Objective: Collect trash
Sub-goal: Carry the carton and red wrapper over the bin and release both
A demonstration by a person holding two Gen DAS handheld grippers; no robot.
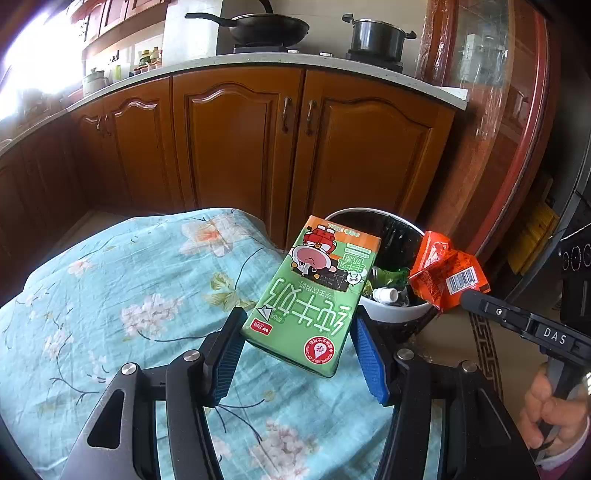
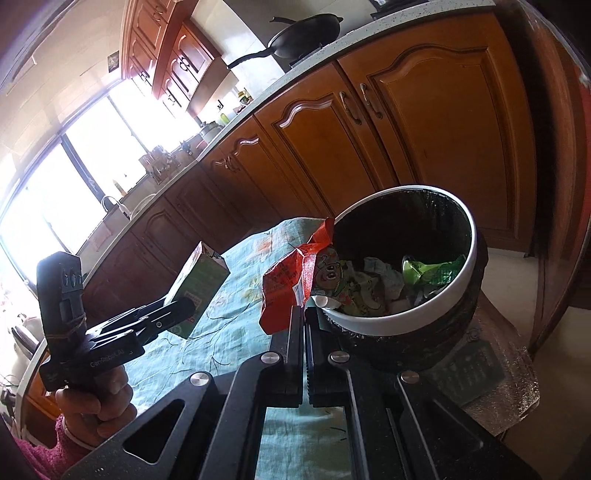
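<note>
My left gripper (image 1: 297,328) is shut on a green milk carton (image 1: 314,291) and holds it tilted above the flowered cloth, beside the bin. The carton also shows in the right wrist view (image 2: 199,286). My right gripper (image 2: 303,314) is shut on a crumpled red snack wrapper (image 2: 286,288) and holds it at the near rim of the trash bin (image 2: 402,317). The wrapper also shows in the left wrist view (image 1: 447,275) over the bin's right edge. The white-rimmed bin (image 1: 399,314) holds several wrappers and bits of paper.
A table with a light blue flowered cloth (image 1: 129,295) lies under both grippers. Brown kitchen cabinets (image 1: 258,140) stand behind the bin, with a wok (image 1: 266,27) and a pot (image 1: 376,35) on the counter. A glass-fronted cabinet (image 1: 509,92) stands at the right.
</note>
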